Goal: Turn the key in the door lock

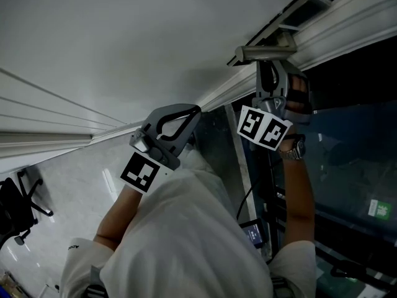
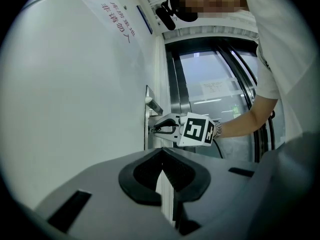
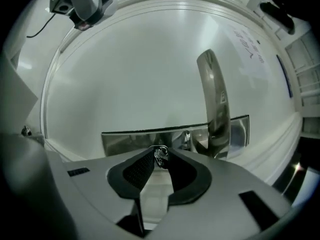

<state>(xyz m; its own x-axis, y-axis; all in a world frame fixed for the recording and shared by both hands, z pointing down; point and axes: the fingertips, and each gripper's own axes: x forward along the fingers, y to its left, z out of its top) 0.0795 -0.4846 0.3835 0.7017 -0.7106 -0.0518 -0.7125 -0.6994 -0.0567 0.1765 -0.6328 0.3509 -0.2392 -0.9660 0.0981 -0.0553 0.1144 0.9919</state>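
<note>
**The right tool has the key**

The key (image 3: 160,156) sits in the lock on the shiny metal plate (image 3: 125,140) of the white door (image 3: 150,69). It is just beside the door handle (image 3: 215,99). The right tool (image 2: 153,129) is right at the lock. Its two jaws are pulled in close and pinch the little head of the key between their tips.

The key sticks straight out of the door, toward the tool. Its long line runs into the door, and the tool points along that same line, so the two are end to end. I think the next move needs just that. The hand can roll around this line and the key should turn with it. If the tool tips to one side, the small key could slip out.

The left tool (image 2: 161,153) is off to the left, well away from the lock. Its jaws are closed tip to tip and hold nothing. The right hand is the nearer one, so the turn is its job.
</note>
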